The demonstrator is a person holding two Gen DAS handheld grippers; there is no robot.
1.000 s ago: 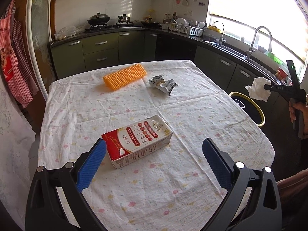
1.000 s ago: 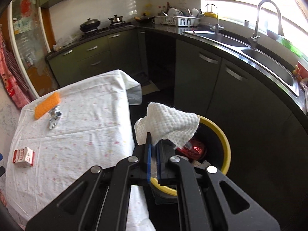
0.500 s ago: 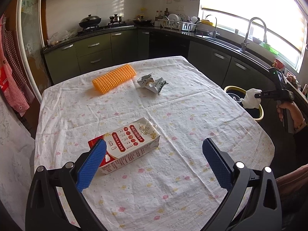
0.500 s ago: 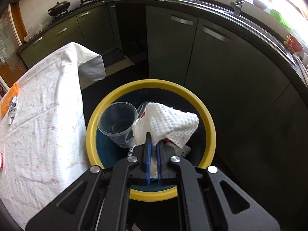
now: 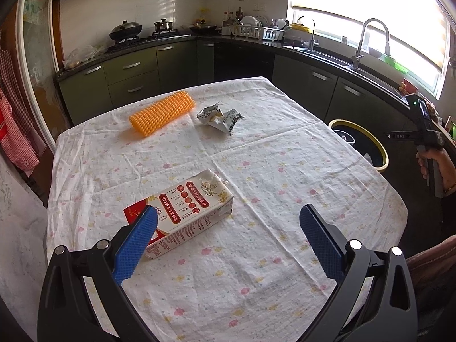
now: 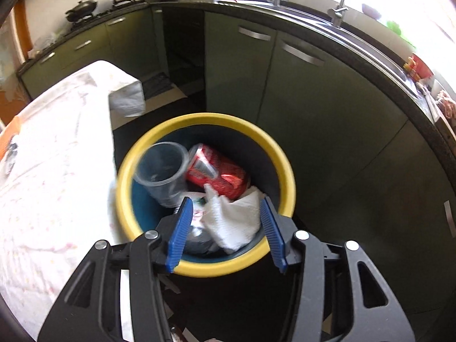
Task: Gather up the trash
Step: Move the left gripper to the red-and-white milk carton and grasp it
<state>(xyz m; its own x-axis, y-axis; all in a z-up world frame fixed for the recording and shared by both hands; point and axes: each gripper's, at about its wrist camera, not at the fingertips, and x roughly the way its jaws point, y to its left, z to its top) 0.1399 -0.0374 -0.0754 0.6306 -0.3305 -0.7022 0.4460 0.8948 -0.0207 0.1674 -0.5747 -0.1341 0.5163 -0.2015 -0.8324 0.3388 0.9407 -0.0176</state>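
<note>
Now right gripper [image 6: 225, 229] fingers just parted, paper towel [image 6: 233, 222] inside bin [image 6: 286, 171]; left gripper [image 5: 228, 245] released

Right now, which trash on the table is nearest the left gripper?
The milk carton: it lies flat just beyond the open left gripper. The crumpled wrapper and orange roll sit at the far end.

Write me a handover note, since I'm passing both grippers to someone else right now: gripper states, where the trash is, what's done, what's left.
Right gripper: open above the yellow-rimmed bin; jaws have just been opening, nothing clamped.
Left gripper: open, empty, over the table near the milk carton.
Done: white paper towel lies in the bin with a red can and clear cup.
Left: milk carton, crumpled wrapper, orange roll on the table.
</note>
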